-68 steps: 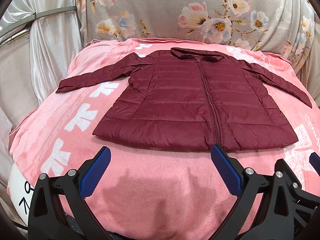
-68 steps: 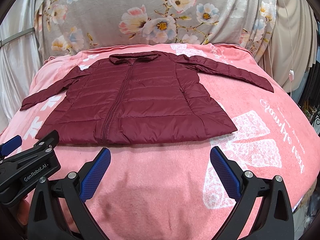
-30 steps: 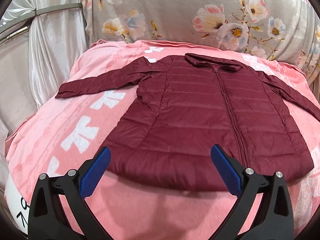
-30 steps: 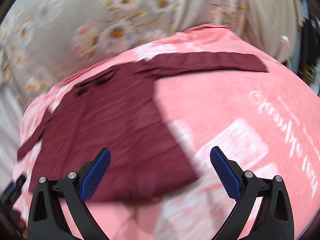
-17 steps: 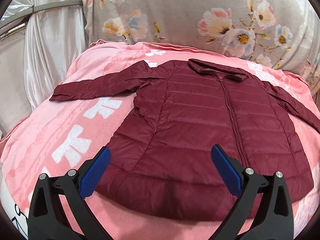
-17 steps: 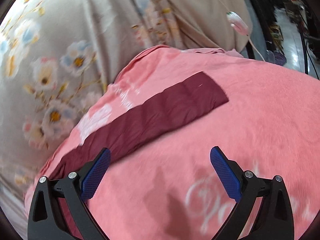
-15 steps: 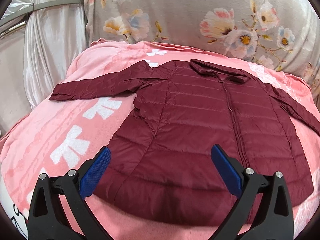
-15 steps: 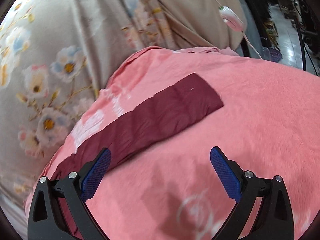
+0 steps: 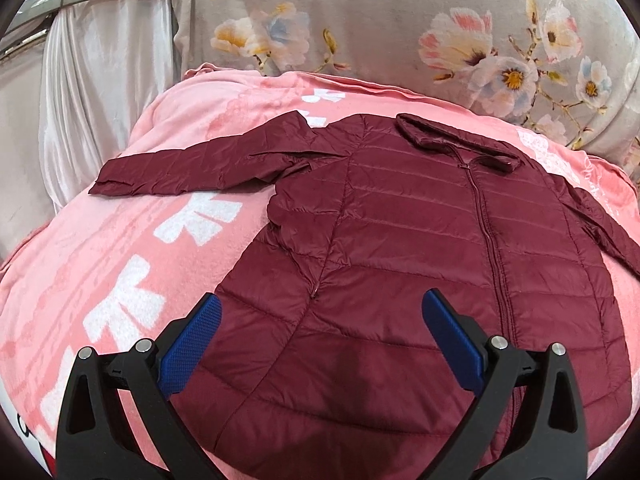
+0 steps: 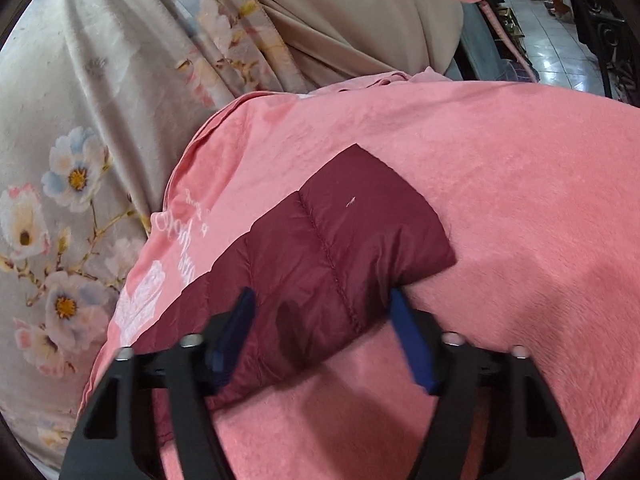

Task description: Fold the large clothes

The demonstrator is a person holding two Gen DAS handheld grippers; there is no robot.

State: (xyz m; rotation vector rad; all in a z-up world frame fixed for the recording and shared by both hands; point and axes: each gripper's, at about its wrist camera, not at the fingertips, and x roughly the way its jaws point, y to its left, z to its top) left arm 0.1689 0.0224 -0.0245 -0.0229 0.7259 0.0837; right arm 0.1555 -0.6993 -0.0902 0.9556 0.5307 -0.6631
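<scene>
Since half a second ago, the right tongs [image 10: 320, 332] have come much closer to the end of the sleeve [image 10: 340, 240], and their blue fingers [image 10: 412, 344] now stand nearer to each other, one on each side of the sleeve near its cuff. The sleeve fabric bulges up between them. The fingers look blurred, and I cannot tell if they already pinch the fabric or only stand around it. The left tongs [image 9: 320, 340] have moved a little forward over the lower part of the jacket [image 9: 420, 260]; they are released, with the fingers wide apart, and nothing is between them.

The dark red quilted jacket lies flat and face up on a pink blanket [image 9: 120, 280] with white patterns. Its zipper [image 9: 486, 240] is closed and the collar [image 9: 456, 144] points away from the camera. In the left wrist view, one sleeve [image 9: 192, 168] is stretched out to the left side over the blanket, and the other one goes off to the right edge of the picture. The hem is nearest to the left tongs.

Behind the blanket hangs a grey floral cloth [image 9: 400, 20], and a shiny white curtain [image 9: 100, 80] is at the left. In the right wrist view, a tiled floor [image 10: 560, 52] shows at the upper right.
</scene>
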